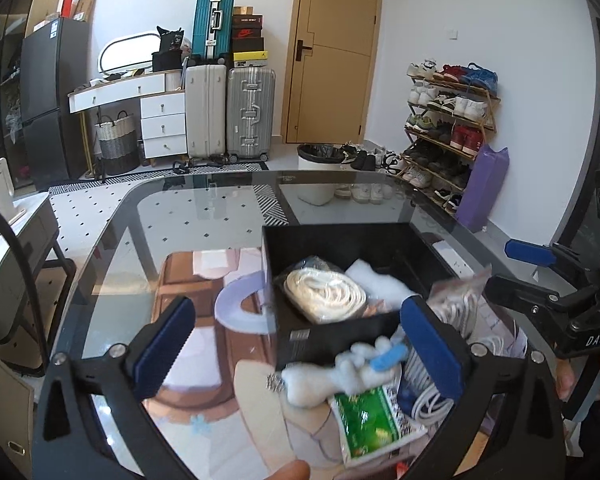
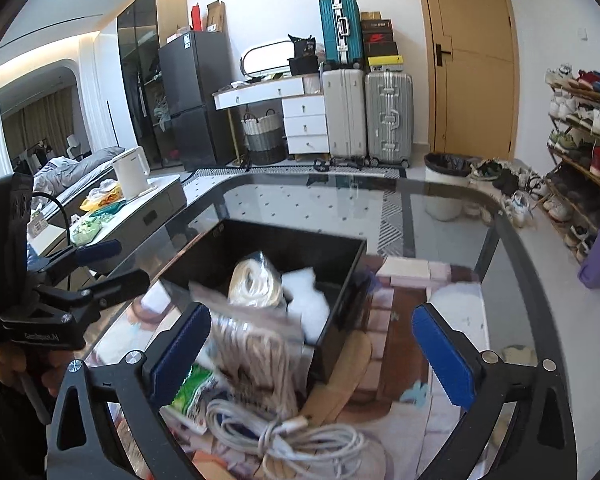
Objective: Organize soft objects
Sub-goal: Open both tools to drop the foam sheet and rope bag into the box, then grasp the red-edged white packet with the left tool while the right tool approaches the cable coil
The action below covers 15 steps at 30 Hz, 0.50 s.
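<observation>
A black open box stands on the glass table and holds a bagged white rope coil and a white foam piece. My left gripper is open, above a white plush toy that lies just in front of the box. Beside it lie a green packet and a white cable bundle. My right gripper is open; a bag of beige rope is blurred between its fingers, over the box's near edge.
The glass table has a dark rim. Behind it are suitcases, a white drawer unit, a wooden door, a bin and a shoe rack. A side table with a kettle is at left.
</observation>
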{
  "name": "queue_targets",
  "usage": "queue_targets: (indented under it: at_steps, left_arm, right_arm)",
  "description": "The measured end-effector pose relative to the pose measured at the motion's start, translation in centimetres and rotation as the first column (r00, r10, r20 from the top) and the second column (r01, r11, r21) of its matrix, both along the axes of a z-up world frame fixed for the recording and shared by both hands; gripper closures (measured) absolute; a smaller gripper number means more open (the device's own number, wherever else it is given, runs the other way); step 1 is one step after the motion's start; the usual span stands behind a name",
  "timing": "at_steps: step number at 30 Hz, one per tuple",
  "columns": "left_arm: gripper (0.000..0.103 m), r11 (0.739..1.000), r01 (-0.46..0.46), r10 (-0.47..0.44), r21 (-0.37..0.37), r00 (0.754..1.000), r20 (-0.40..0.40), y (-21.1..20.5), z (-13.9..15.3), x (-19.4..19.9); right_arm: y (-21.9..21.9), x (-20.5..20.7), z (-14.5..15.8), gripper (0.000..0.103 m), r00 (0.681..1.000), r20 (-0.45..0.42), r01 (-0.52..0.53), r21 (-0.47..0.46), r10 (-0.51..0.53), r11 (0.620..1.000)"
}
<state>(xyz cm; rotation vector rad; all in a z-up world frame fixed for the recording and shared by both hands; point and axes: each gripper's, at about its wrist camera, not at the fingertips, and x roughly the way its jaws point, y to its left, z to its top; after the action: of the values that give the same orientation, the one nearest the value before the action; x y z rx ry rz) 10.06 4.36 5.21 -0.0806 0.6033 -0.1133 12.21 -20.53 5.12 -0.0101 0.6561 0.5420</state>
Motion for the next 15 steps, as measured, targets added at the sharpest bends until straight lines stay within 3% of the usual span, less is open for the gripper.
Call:
queue_targets:
  at_steps: [15]
  left_arm:
    - [0.000, 0.999, -0.020, 0.021, 0.032, 1.000, -0.019, 0.6, -2.1, -4.3]
  right_arm:
    - [-1.7, -3.1, -3.1, 0.000, 0.998, -0.059, 0.030, -0.002, -0.030, 1.000]
